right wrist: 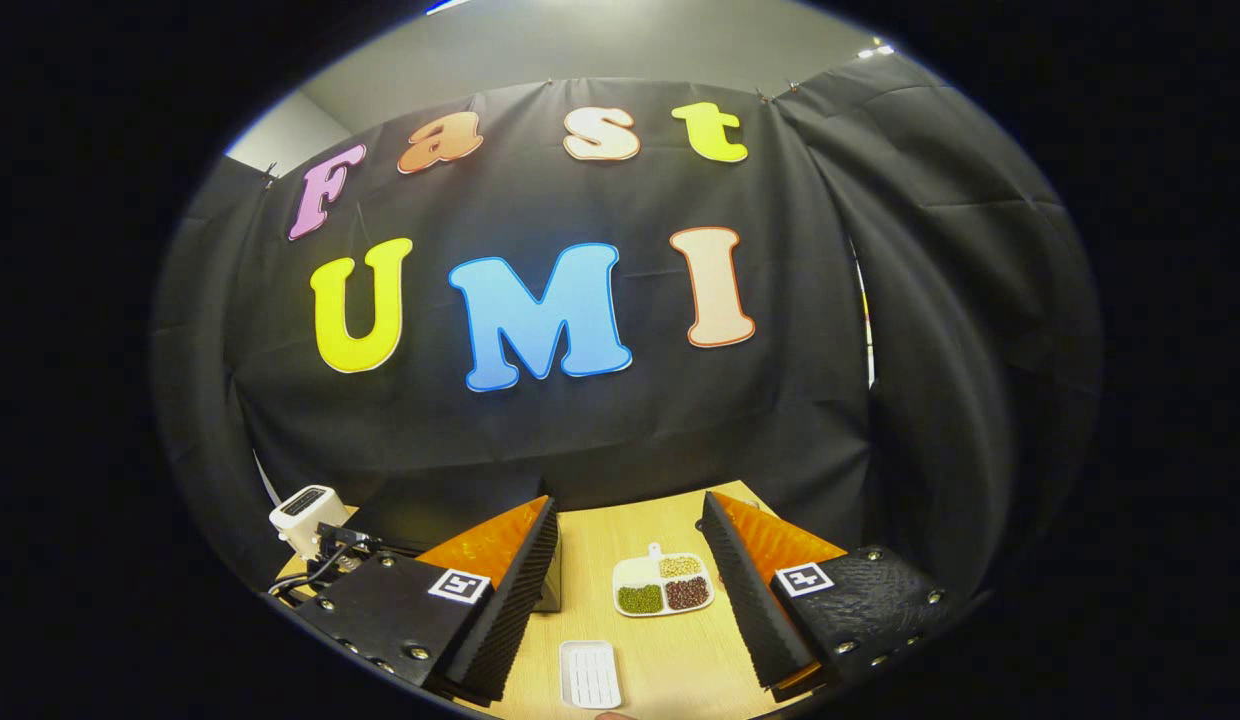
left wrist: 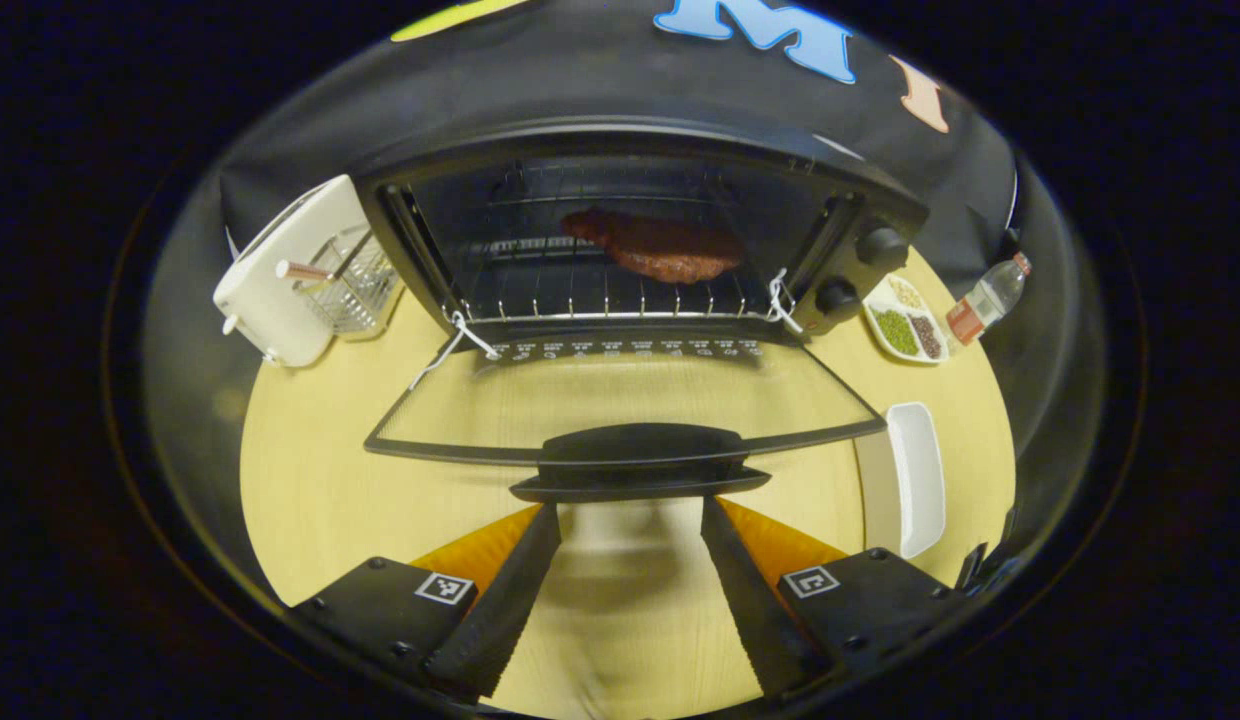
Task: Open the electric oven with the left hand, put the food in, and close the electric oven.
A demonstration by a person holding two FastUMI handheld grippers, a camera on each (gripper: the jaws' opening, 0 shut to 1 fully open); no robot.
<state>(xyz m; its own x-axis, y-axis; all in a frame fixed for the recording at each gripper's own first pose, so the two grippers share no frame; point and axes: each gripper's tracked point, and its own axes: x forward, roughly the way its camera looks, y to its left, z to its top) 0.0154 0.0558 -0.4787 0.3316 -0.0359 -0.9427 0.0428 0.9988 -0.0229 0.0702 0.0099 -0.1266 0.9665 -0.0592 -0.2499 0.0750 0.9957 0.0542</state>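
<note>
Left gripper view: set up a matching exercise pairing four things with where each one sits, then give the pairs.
Things:
1. meat
2. toaster
3. white tray
4. bottle

Places:
A. far right, beyond the sectioned dish
B. on the rack inside the oven
C. on the table, right of the lowered oven door
D. left of the oven

Pairs: 1-B, 2-D, 3-C, 4-A

Staged kitchen booth, black cloth wall [right wrist: 580, 440], wooden table [left wrist: 310, 480], oven [left wrist: 640, 230], toaster [left wrist: 280, 275]
</note>
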